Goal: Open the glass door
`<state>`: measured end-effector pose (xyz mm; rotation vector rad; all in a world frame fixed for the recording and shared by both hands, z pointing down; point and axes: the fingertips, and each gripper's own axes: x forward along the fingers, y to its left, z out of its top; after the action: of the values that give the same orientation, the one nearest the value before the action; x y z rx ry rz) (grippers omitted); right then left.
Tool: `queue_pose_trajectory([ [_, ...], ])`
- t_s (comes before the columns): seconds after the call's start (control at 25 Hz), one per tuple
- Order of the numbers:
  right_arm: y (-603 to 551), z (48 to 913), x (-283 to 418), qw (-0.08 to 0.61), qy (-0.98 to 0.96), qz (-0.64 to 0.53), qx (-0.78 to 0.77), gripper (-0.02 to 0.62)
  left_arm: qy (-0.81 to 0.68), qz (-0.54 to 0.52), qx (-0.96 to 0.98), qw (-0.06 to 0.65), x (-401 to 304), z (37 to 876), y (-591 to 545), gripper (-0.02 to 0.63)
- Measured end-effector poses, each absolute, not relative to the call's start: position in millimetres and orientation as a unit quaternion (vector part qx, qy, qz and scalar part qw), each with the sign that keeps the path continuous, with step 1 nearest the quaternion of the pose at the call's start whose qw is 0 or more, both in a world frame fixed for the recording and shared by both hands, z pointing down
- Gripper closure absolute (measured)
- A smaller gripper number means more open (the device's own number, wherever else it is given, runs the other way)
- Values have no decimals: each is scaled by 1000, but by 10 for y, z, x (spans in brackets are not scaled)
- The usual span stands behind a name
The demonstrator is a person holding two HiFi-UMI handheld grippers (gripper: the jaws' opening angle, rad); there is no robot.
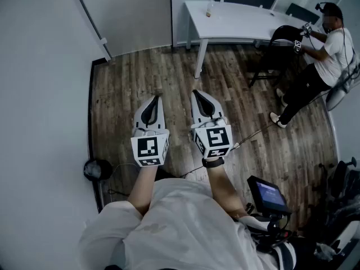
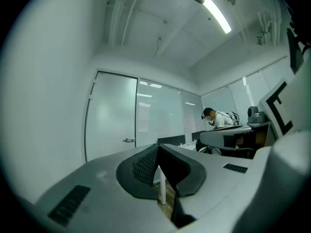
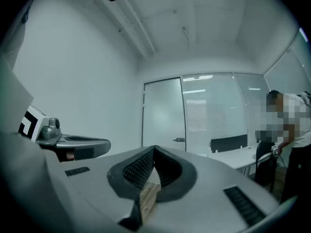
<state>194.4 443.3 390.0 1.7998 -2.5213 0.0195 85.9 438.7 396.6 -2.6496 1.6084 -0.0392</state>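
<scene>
Your left gripper and right gripper are both closed on nothing, held side by side over the wood-plank floor. The glass door stands shut well ahead. Your jaws hide its lower edge, and its handle is small and indistinct. A white table and a seated person are at your right.

No legible text, brand, number or sign in any view. The cube on the left gripper and the cube on the right gripper carry only black-and-white square marker patterns, not lettering. The small screen, at lower right in the head view, is lit; its content is too small to read.
</scene>
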Motion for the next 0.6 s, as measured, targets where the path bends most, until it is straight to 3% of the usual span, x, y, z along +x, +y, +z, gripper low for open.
queue_pose_trajectory([
  [0.6,4004,3755,1613,-24,-815,5,579,595,490,2,-871,31,671,3827,3948,603],
])
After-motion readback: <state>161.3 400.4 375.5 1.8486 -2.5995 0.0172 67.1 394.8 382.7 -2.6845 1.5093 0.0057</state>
